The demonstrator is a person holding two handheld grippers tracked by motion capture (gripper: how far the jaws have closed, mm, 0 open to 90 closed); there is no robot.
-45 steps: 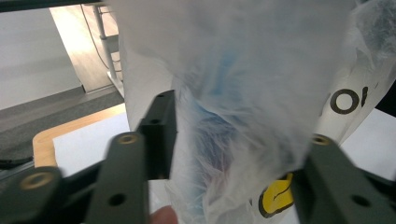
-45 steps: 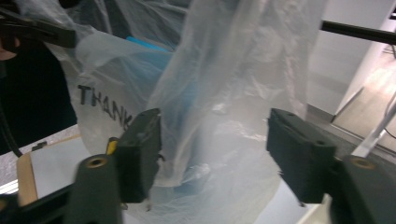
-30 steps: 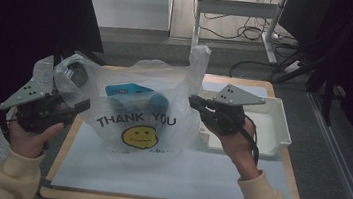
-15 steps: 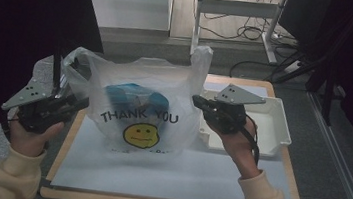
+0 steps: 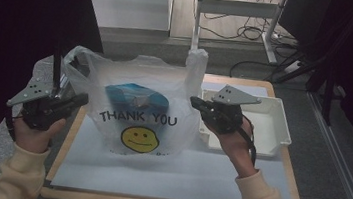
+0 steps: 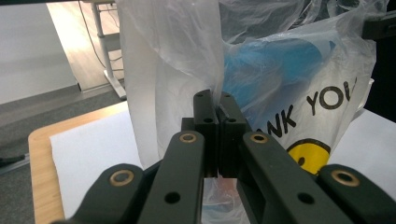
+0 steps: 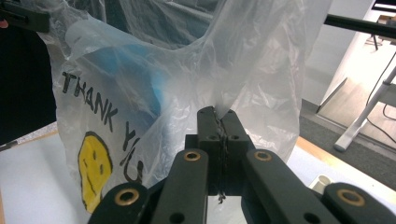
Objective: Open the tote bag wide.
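2 grippers pinch 1 plastic bag [image 5: 143, 111] between them, and that sets the step: both sides are now gripped, ready for lifting or spreading the mouth. Biggest first, the desk [image 5: 277, 166] carries a white mat, and the bag stands on it near the middle, toward the far edge, printed with THANK YOU and a smiley face. Toward the right edge sits a white tray [image 5: 281, 136], just beside the bag. Inside the bag a blue item [image 5: 134, 97] shows through the film, its shape unclear. The left gripper [image 6: 212, 100] has just been closing, and its jaws now meet on a fold of film at the bag's left side. The right gripper [image 7: 219, 114] is clamped on a twisted strip of film at the right side. Next, I judge, both hands must move together, keeping the thin film from tearing or slipping while the weight inside stays centred.
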